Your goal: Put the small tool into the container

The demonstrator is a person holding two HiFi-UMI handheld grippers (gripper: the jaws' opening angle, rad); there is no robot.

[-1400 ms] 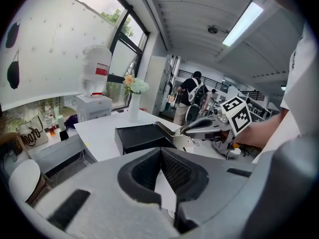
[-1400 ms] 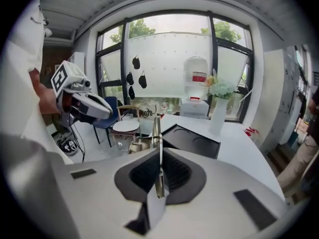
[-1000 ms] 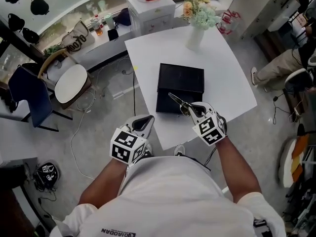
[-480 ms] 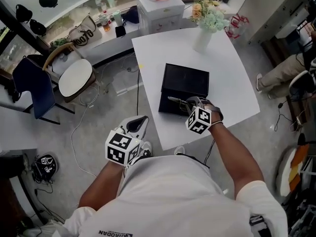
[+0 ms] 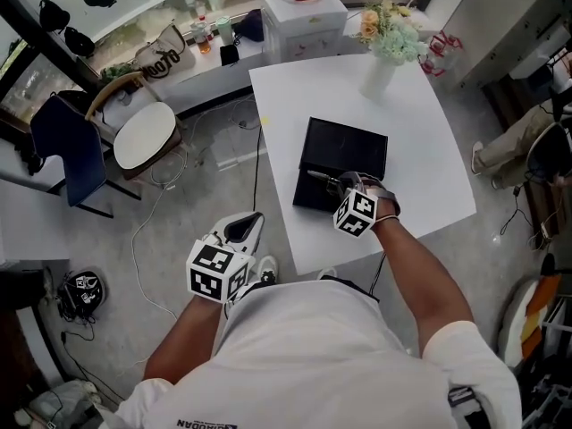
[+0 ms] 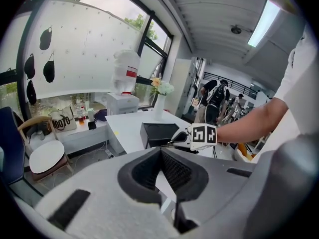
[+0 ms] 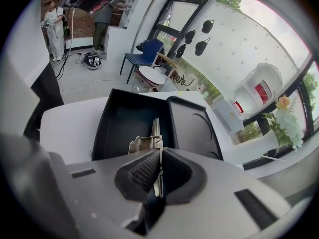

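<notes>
Between the narrow jaws of the right gripper point(image 7: 158, 156), the small tool point(image 7: 154, 133) is being pinched, its tip jutting forward over the black container point(image 7: 117, 128) just beneath.

I get the black container point(image 5: 344, 150) in every view: head view steeply from above, left gripper view level and far, right gripper view close above.

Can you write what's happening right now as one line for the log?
right hand-held gripper: shut on small tool | small tool: above open black container | left hand-held gripper: shut, empty
</notes>
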